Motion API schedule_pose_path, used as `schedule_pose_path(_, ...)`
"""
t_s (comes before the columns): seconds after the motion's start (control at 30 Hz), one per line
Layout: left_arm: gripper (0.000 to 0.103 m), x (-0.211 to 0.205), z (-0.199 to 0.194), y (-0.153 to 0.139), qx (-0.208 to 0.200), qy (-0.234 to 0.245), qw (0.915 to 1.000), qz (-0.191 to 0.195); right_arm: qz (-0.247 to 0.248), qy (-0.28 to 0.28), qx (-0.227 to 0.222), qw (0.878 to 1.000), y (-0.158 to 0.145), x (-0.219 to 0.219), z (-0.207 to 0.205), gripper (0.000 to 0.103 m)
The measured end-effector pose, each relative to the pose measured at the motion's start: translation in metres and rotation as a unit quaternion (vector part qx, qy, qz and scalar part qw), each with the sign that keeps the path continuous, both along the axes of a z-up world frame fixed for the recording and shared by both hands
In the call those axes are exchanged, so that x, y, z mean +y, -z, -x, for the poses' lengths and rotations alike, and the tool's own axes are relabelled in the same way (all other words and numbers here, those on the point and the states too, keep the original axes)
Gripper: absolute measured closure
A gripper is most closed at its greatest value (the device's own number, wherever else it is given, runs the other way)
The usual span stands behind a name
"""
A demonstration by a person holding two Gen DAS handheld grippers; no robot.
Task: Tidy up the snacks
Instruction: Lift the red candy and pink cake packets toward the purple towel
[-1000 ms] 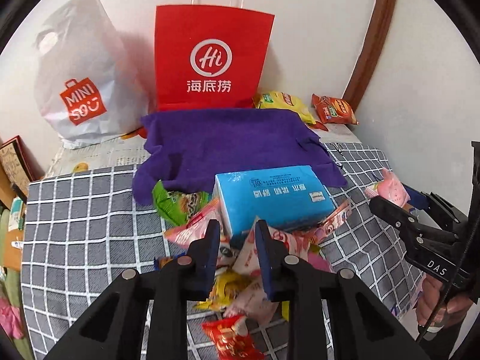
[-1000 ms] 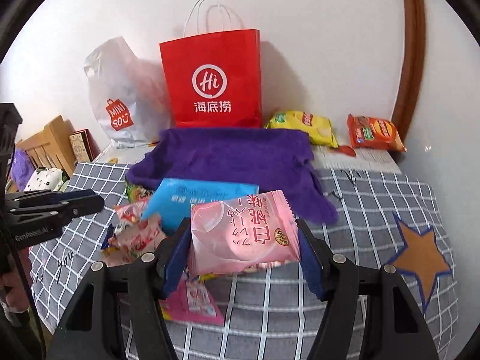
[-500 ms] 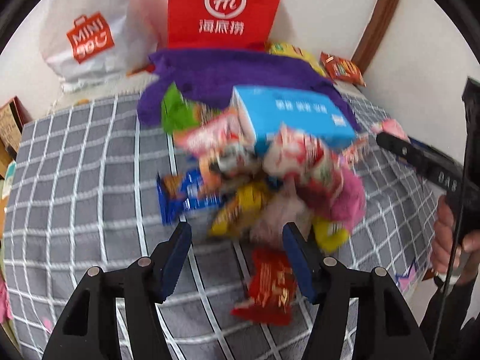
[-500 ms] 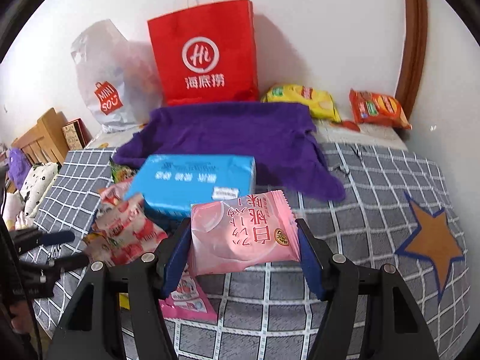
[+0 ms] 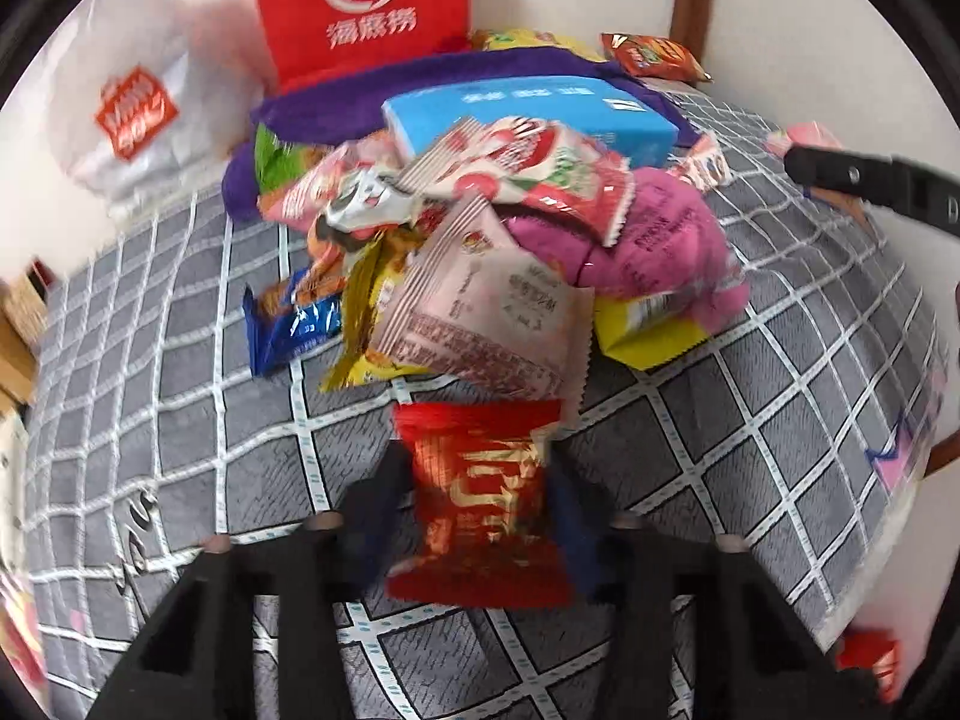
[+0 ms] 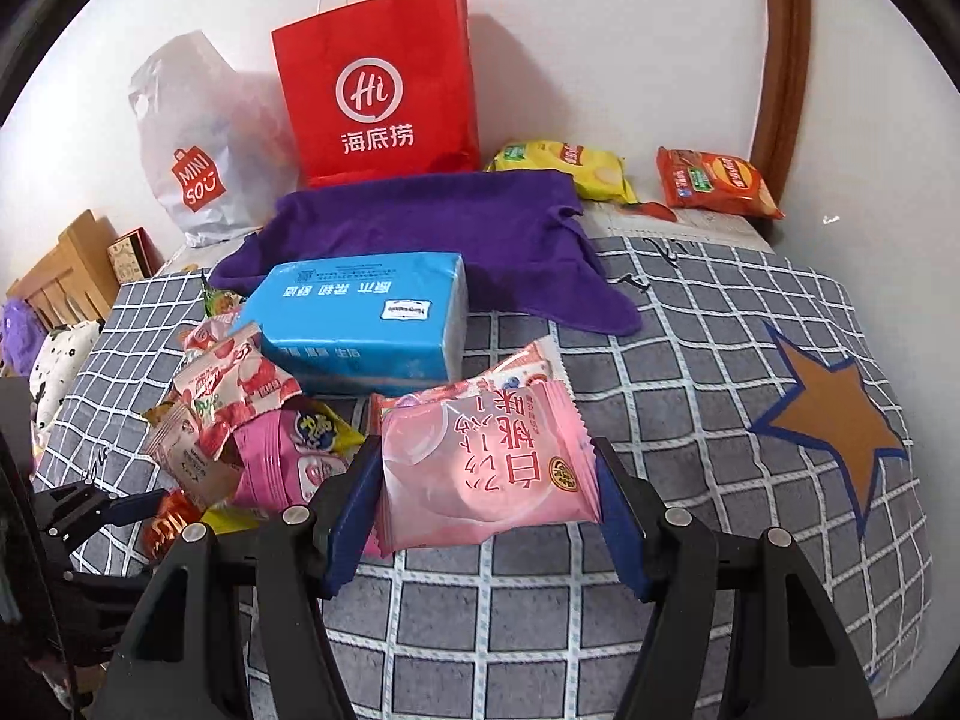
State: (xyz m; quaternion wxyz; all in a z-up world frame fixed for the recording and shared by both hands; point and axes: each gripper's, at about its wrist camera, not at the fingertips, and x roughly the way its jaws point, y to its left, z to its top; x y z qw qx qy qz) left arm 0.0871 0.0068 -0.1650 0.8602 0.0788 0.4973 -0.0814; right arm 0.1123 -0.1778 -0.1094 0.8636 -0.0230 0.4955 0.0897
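A pile of small snack packets [image 5: 480,240] lies on the grey checked cloth [image 5: 180,396], in front of a blue tissue pack [image 5: 528,114]. My left gripper [image 5: 480,504] is low over the cloth with its jaws on either side of a red and gold packet [image 5: 480,492]; the view is blurred and I cannot tell if they press on it. My right gripper [image 6: 489,480] is shut on a pink packet [image 6: 486,474] and holds it above the cloth, right of the pile [image 6: 240,420]. The left gripper also shows at the lower left of the right wrist view [image 6: 102,510].
A purple towel [image 6: 450,228] lies behind the tissue pack [image 6: 360,324]. A red paper bag [image 6: 378,90] and a white plastic bag [image 6: 192,144] stand against the wall. A yellow chip bag [image 6: 570,168] and an orange chip bag [image 6: 714,180] lie at the back right.
My left gripper opened wide, dropped and moved in around the red and gold packet at the near edge of the pile. My right gripper kept hold of the pink packet and shifted a little.
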Motion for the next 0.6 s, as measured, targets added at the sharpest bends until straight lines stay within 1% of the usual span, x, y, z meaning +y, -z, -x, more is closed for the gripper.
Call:
schedule_pose_path(0.07,0.065,-0.001,0.002,-0.003,0.008,0.008,0.9999,0.009,-0.002,0.001,-0.002,1.000,-0.003,-0.001,0.003,0.038)
schedule_pose_path(0.2,0.065,0.004,0.012,-0.017,-0.010,0.003,0.9999,0.009,-0.002,-0.004,-0.008,1.000,-0.008,0.002,0.008,0.038)
schedule_pose_path(0.33,0.065,0.019,0.015,-0.041,-0.022,-0.013,0.9985,0.049,-0.004,-0.010,-0.014,1.000,-0.014,0.006,0.011,0.038)
schedule_pose_path(0.4,0.065,0.019,0.010,-0.053,-0.031,-0.015,0.9976,0.060,-0.010,-0.011,-0.017,1.000,-0.016,0.007,0.011,0.038)
schedule_pose_path(0.6,0.065,0.019,-0.008,-0.083,-0.059,-0.027,0.9956,0.068,-0.014,-0.016,-0.023,1.000,-0.022,0.015,0.004,0.038)
